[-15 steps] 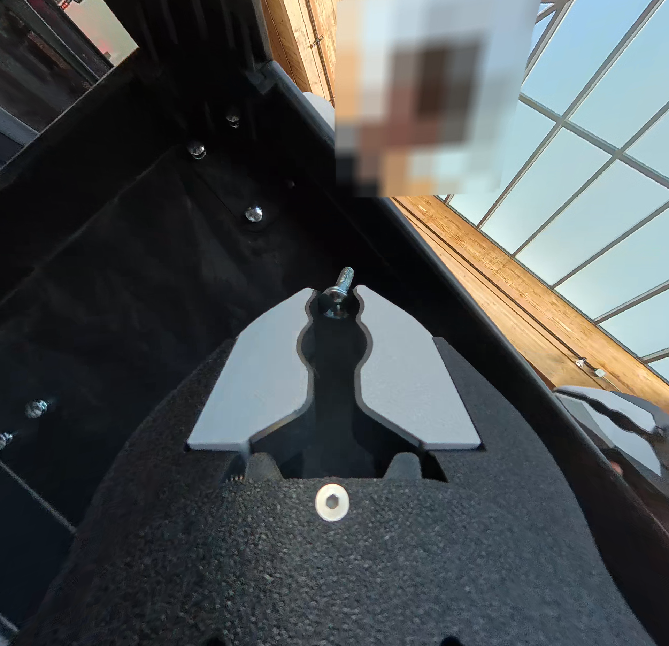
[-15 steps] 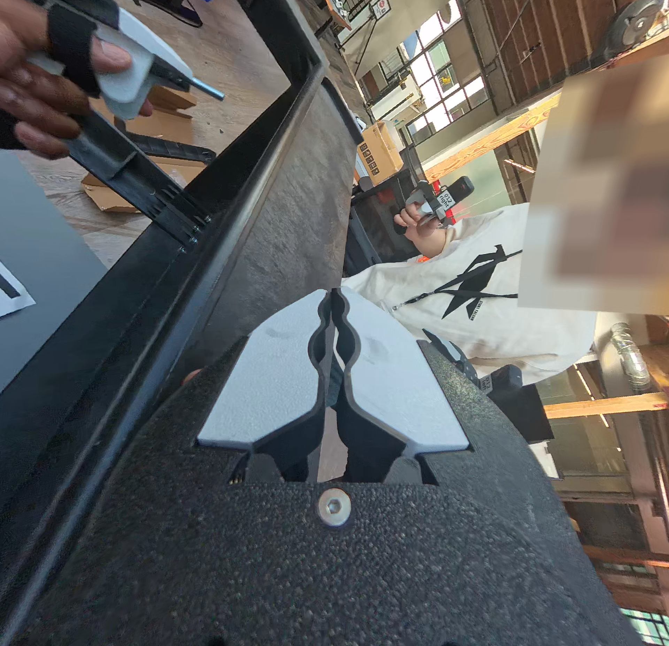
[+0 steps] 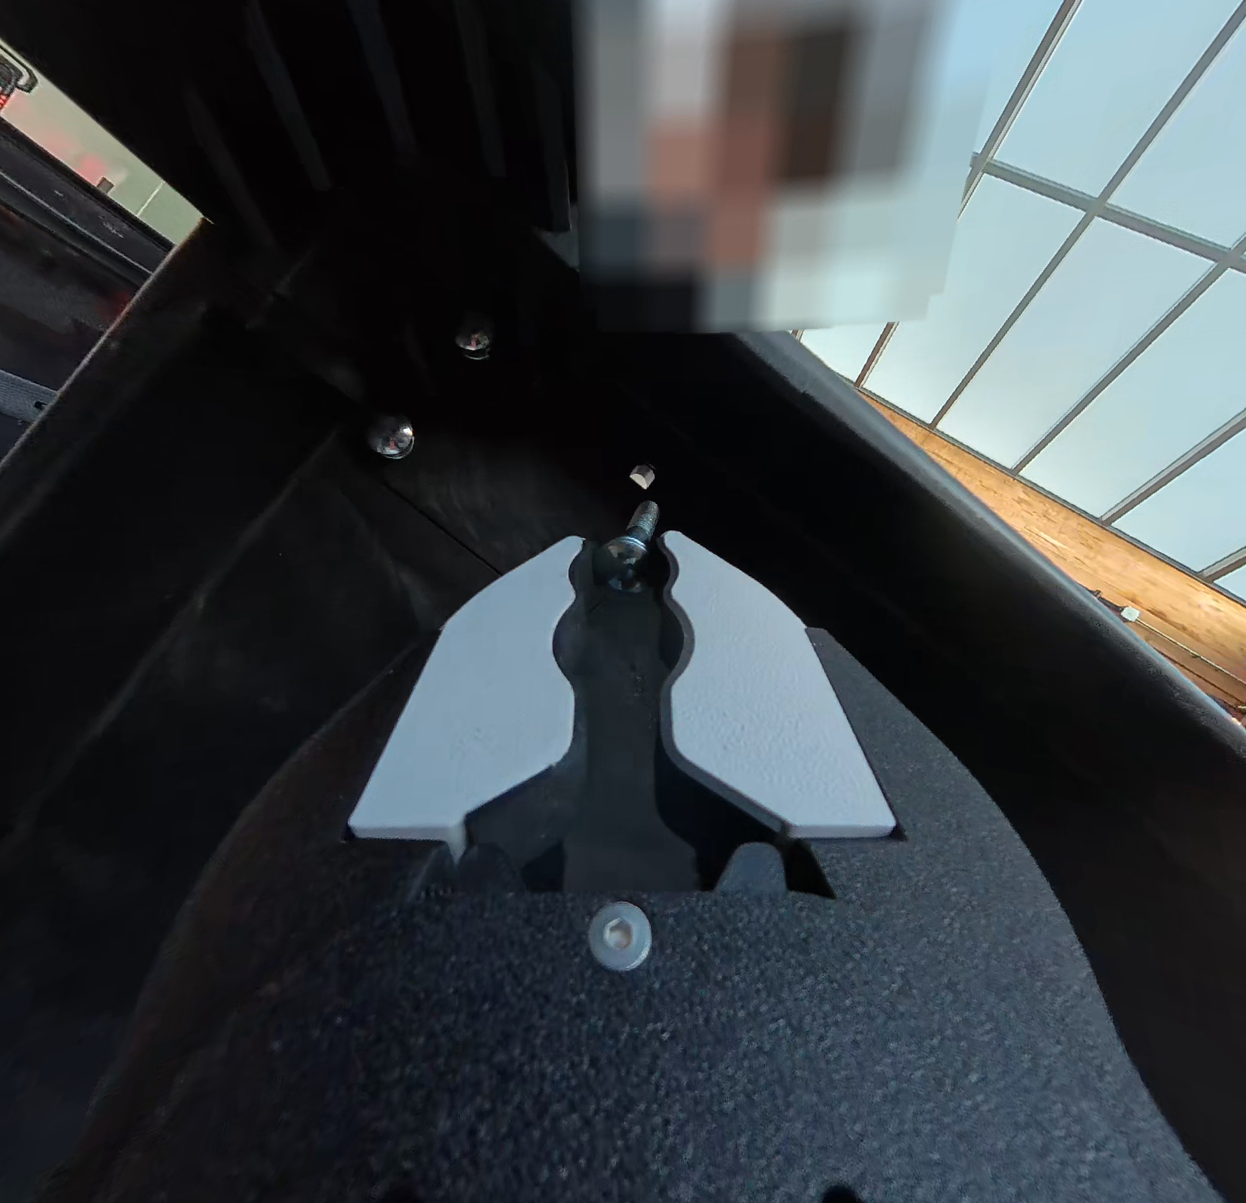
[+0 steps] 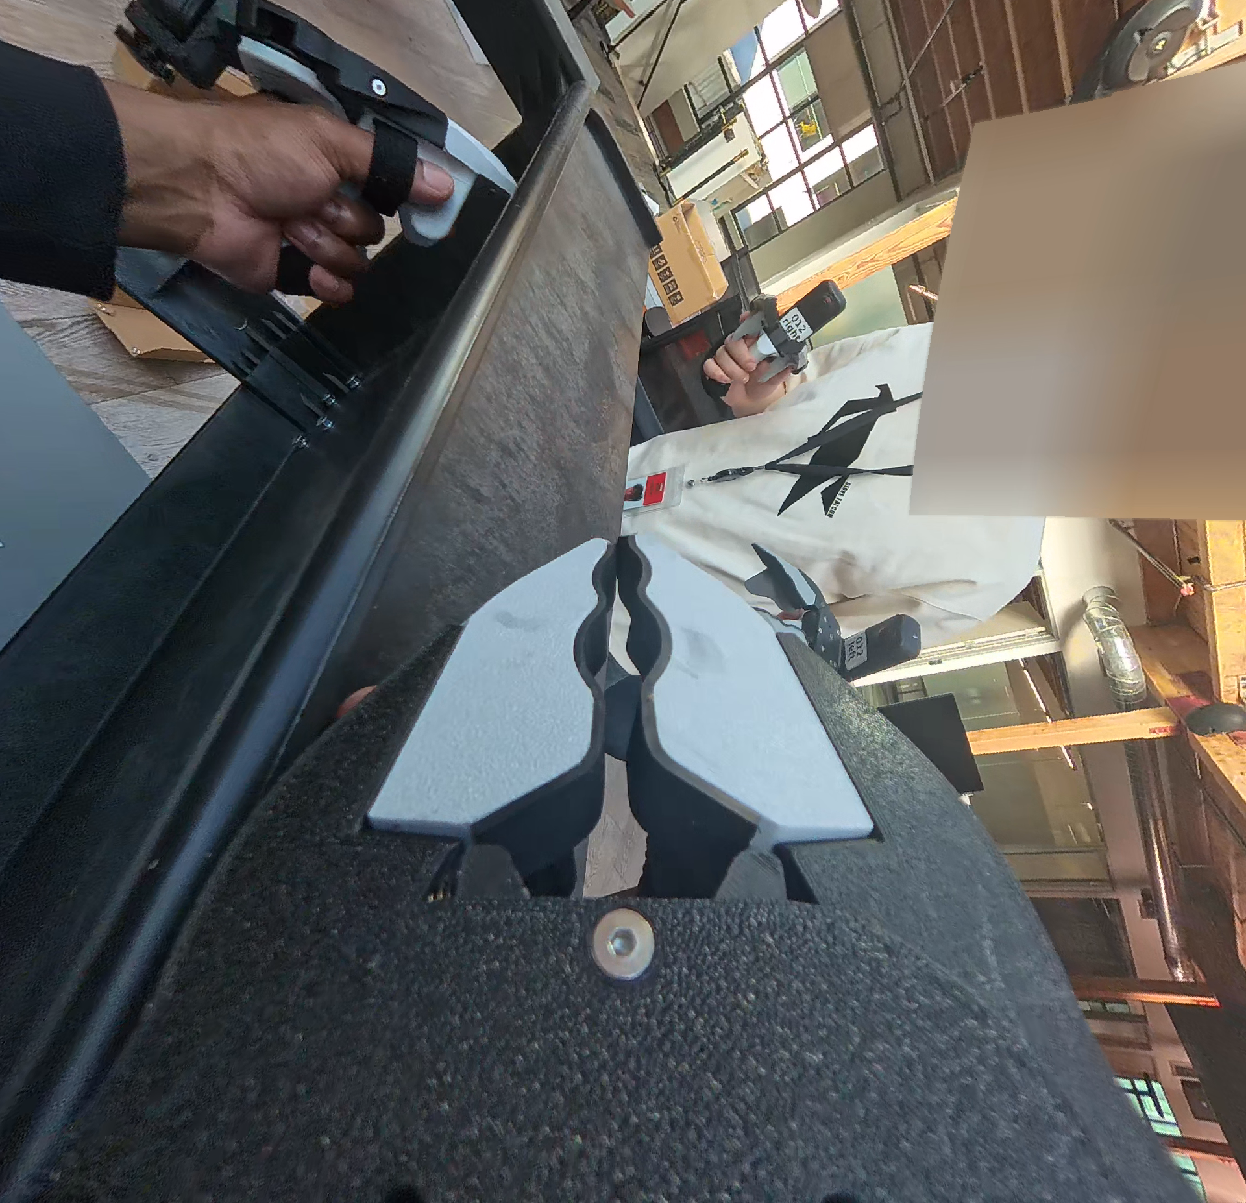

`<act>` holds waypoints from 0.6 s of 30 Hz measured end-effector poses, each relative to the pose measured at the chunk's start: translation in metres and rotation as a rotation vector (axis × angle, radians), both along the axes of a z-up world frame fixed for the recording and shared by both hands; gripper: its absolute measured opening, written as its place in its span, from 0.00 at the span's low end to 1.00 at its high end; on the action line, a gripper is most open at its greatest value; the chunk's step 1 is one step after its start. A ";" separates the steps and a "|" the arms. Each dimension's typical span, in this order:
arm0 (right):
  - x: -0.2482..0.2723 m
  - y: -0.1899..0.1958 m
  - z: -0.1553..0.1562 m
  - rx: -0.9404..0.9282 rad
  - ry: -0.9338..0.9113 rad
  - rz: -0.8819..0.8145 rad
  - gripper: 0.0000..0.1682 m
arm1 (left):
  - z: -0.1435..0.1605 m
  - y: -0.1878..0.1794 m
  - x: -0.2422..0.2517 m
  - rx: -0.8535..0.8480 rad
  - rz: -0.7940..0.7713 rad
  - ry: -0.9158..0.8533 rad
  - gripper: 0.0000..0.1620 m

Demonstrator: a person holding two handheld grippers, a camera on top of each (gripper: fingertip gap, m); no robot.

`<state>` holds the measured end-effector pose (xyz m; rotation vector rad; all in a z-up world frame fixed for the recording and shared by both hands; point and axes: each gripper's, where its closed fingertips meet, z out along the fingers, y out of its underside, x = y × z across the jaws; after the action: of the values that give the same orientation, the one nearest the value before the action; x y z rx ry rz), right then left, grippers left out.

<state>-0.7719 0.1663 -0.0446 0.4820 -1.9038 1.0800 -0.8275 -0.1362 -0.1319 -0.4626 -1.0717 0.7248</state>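
the left gripper (image 3: 624,557) pinches a small screw (image 3: 630,550) at its tips, now closer to the little hole (image 3: 641,476) just ahead in the black panel (image 3: 270,631), while the right gripper (image 4: 617,557) stays closed and empty beside the panel.

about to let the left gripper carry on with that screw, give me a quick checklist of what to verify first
1. Screw held in the left gripper: ok, its head sits pinched between the fingertips.
2. Screw tip aimed at the small hole in the black panel: ok, roughly in line, tip short of the hole.
3. Screw straight in the grip: cannot tell, it looks slightly tilted.
4. Neighbouring screws seated in the panel: ok, two heads show.
5. Right gripper free: ok, shut with nothing between its fingers, beside the panel's edge.
6. Panel steady: cannot tell, what supports it is not shown.
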 end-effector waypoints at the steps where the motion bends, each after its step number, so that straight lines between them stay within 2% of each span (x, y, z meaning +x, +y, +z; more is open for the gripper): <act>1: 0.000 0.000 0.000 0.000 0.000 0.001 0.00 | 0.001 0.000 -0.005 -0.006 -0.006 -0.003 0.10; 8: 0.000 0.000 0.000 0.001 -0.001 -0.003 0.00 | 0.015 -0.001 -0.024 -0.053 -0.021 -0.004 0.10; 18: 0.000 0.000 0.000 0.001 -0.005 0.002 0.00 | 0.016 -0.005 -0.027 -0.176 0.031 -0.131 0.10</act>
<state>-0.7723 0.1661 -0.0449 0.4828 -1.9087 1.0820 -0.8548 -0.1408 -0.1155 -0.6524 -1.1447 0.8287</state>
